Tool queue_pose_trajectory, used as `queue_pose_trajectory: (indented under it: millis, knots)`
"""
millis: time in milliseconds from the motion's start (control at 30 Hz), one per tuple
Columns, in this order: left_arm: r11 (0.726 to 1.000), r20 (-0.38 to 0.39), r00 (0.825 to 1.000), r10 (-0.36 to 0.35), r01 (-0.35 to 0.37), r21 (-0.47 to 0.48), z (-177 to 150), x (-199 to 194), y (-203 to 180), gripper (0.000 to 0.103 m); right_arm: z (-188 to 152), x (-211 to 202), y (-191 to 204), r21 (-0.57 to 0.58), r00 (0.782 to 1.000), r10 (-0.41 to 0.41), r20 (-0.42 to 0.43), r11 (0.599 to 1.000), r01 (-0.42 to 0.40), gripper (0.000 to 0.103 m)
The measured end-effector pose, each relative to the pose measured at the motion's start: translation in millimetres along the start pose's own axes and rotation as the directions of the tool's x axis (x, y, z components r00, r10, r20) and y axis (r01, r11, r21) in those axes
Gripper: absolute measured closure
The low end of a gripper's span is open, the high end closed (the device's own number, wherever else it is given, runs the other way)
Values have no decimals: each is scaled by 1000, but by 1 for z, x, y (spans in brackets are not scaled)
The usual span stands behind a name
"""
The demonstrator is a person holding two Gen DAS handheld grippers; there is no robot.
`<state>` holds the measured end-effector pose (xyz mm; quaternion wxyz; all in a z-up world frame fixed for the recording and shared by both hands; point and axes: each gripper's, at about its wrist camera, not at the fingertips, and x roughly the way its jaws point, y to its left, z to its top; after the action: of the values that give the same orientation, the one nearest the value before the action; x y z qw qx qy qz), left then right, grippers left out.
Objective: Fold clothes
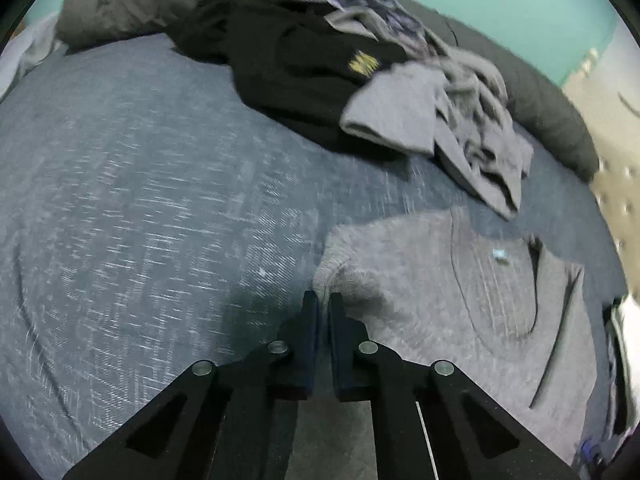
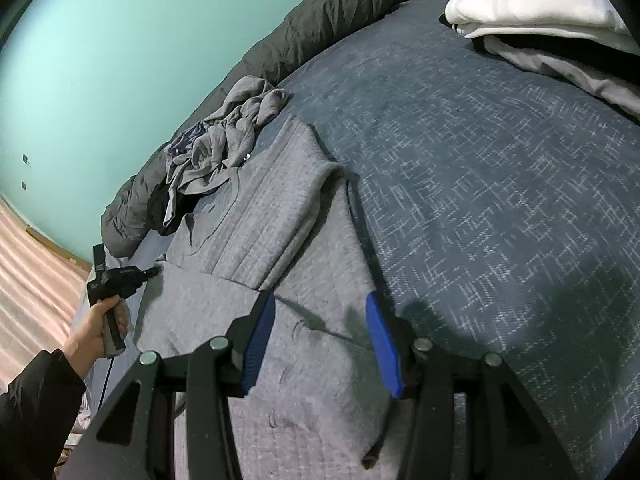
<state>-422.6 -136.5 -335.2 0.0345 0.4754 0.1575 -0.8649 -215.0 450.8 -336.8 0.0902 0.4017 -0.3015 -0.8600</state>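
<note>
A grey knit sweater (image 1: 440,300) lies flat on the bed, with one sleeve (image 2: 280,204) folded over its body (image 2: 288,380). My left gripper (image 1: 324,300) is at the sweater's edge, its jaws pressed together on a fold of the knit. The right wrist view shows that same left gripper (image 2: 154,272), held by a person's hand (image 2: 96,328), touching the sweater's left edge. My right gripper (image 2: 320,304) hovers open over the sweater's middle. Its blue pads (image 2: 262,328) stand wide apart with nothing between them.
A pile of unfolded clothes sits beyond the sweater: a black garment (image 1: 300,64) with a yellow logo and a crumpled grey one (image 1: 460,120) (image 2: 228,140). A dark duvet (image 2: 320,20) lines the wall side. Folded white clothes (image 2: 540,0) lie far right. Blue patterned sheet (image 1: 140,200) stretches left.
</note>
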Motion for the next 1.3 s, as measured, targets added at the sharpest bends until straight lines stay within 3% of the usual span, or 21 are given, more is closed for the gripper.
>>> queue_pose_trajectory:
  millis: [200, 233, 300, 400, 500, 667, 733, 967, 1133, 1300]
  knots:
    - [998, 0, 1000, -2, 2, -60, 2, 0, 5, 93, -1, 1, -1, 3, 1000, 4, 3, 1000, -4, 54]
    - [997, 8, 1000, 5, -4, -80, 4, -2, 6, 83, -1, 0, -1, 4, 1000, 4, 5, 1000, -4, 54]
    - [996, 31, 1000, 1, 2, -86, 8, -7, 6, 79, 0, 0, -3, 10, 1000, 4, 6, 1000, -4, 54]
    - [998, 74, 997, 25, -21, -57, 18, -16, -3, 77, 0, 1, -3, 8, 1000, 6, 5, 1000, -6, 54]
    - [1000, 41, 999, 24, -24, -18, 24, -8, -14, 65, 0, 2, -4, 12, 1000, 7, 3, 1000, -7, 54]
    - [995, -8, 996, 94, -93, 29, 27, 10, -25, 67, -1, 3, -4, 9, 1000, 11, -2, 1000, -11, 54]
    - [993, -18, 993, 116, -116, 18, 29, 17, -23, 93, -1, 3, -4, 7, 1000, 10, -1, 1000, -10, 54]
    - [989, 33, 995, 99, -95, -117, 35, 14, -3, 96, -1, 4, -5, 10, 1000, 9, -7, 1000, -9, 54]
    - [974, 71, 993, 90, -73, -213, 38, 12, 13, 92, -2, 5, -4, 5, 1000, 8, -8, 1000, -8, 54]
    - [990, 80, 996, 43, -32, -138, 37, -3, 15, 89, -1, 5, -4, 7, 1000, 9, -7, 1000, -9, 54]
